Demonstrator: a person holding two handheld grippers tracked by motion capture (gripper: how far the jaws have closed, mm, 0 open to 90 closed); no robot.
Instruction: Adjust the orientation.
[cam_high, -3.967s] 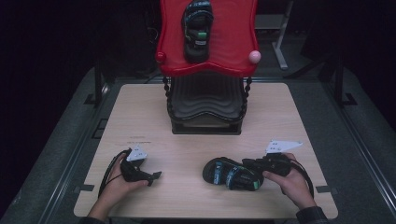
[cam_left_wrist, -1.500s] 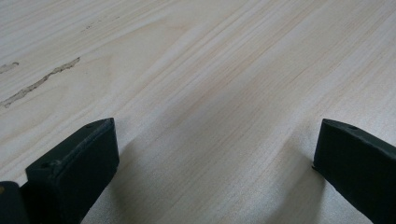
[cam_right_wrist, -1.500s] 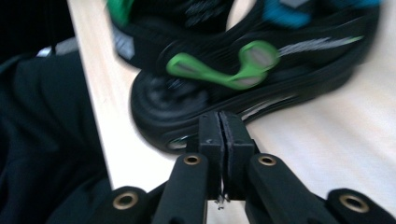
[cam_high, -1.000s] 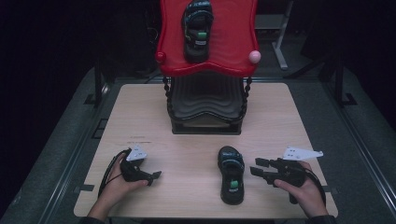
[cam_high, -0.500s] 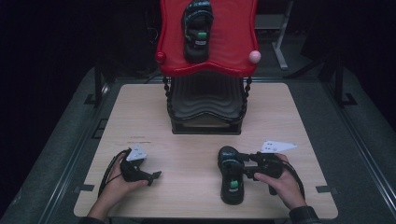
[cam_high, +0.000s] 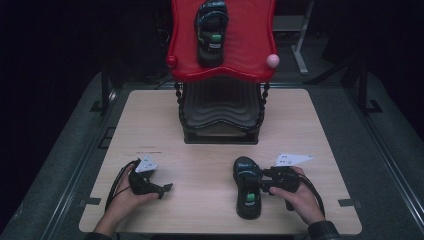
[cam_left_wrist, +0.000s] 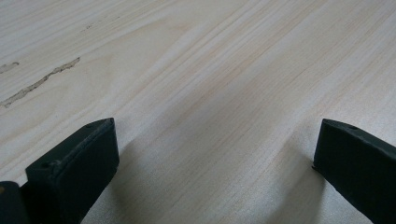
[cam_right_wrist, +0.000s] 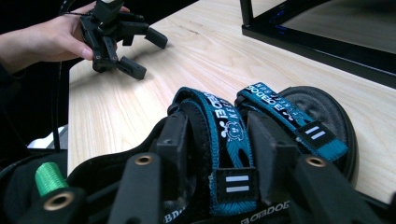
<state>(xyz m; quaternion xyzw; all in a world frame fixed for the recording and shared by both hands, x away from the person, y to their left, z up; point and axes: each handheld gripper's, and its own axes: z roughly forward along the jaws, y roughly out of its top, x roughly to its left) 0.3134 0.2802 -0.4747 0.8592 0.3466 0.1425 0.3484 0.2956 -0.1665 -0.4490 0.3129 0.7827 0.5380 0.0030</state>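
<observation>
Two sandals: table sandal (cam_high: 248, 190) flat on the wooden table (cam_high: 200, 130) near the front edge, toe toward the shoe rack (cam_high: 220, 120); shelved sandal (cam_high: 211, 30) up on the red top shelf (cam_high: 250, 45).
Risk at the rack: likely bump against the red rim or the shelved sandal, from a load swinging loose under a single strap.
Risk at the sandal: tipping or twisting on the lift, sole hanging heavy below a soft hold.
Risk at the strap: webbing sliding out from the pads, from a narrow and yielding bite.
Right gripper (cam_high: 264, 183): jaws just now closing, astride the teal middle strap (cam_right_wrist: 229, 140), pads touching it on both sides.
Strap against fingers (cam_right_wrist: 175, 135): arched up between the two, buckle tab low in the gap; toe strap (cam_right_wrist: 280, 114) just beyond the far finger, footbed under the tips.
Left gripper (cam_high: 165, 188): resting on the table, well apart from the sandal, jaws wide, bare wood between.
</observation>
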